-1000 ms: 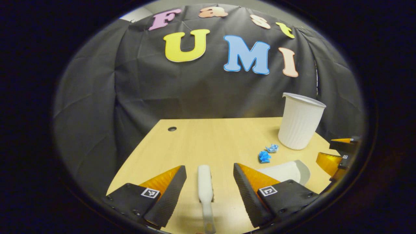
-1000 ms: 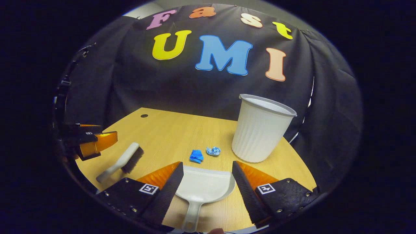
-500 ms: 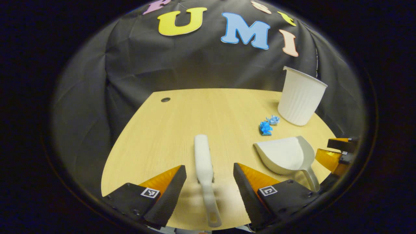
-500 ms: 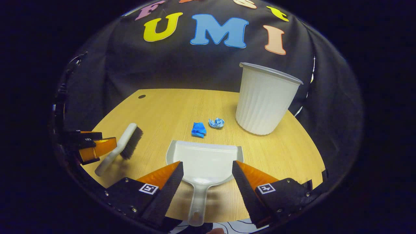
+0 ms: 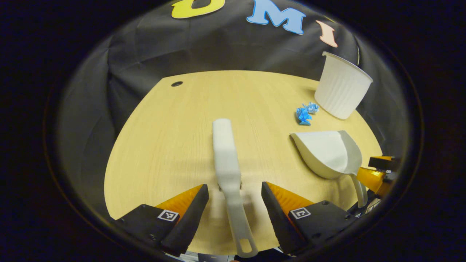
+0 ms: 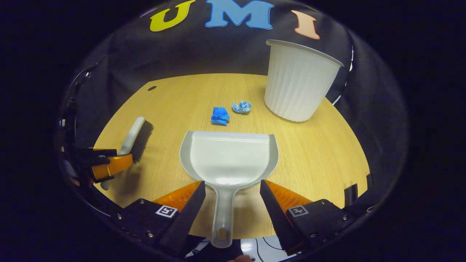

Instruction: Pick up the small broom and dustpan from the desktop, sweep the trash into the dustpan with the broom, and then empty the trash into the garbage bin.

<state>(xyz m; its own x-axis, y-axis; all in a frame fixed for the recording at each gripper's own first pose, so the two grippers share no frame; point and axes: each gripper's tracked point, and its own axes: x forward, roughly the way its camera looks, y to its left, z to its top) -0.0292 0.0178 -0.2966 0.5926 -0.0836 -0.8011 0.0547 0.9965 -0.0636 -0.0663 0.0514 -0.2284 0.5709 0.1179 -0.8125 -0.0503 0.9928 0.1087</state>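
Observation:
A small white broom (image 5: 227, 160) lies on the wooden desktop (image 5: 174, 138), handle toward me; my left gripper (image 5: 235, 193) stands open astride the handle without touching it. In the right gripper view the broom (image 6: 135, 136) shows dark bristles at the left, next to the left gripper (image 6: 105, 165). A white dustpan (image 6: 229, 156) lies flat with its handle between the fingers of my open right gripper (image 6: 233, 191). Two crumpled blue paper scraps (image 6: 220, 115) (image 6: 241, 106) lie beyond the pan's lip. A white ribbed garbage bin (image 6: 297, 85) stands upright at the far right.
The desktop's near edge runs just below both handles, with cables (image 6: 269, 242) visible under it. A small round hole (image 5: 177, 83) sits at the table's far left corner. Black cloth walls close off the back and sides. Bare wood lies left of the broom.
Both grippers have drawn back and tilted downward over the second, so the broom's and the dustpan's whole handles now lie between the open fingers. Nothing on the table has moved.

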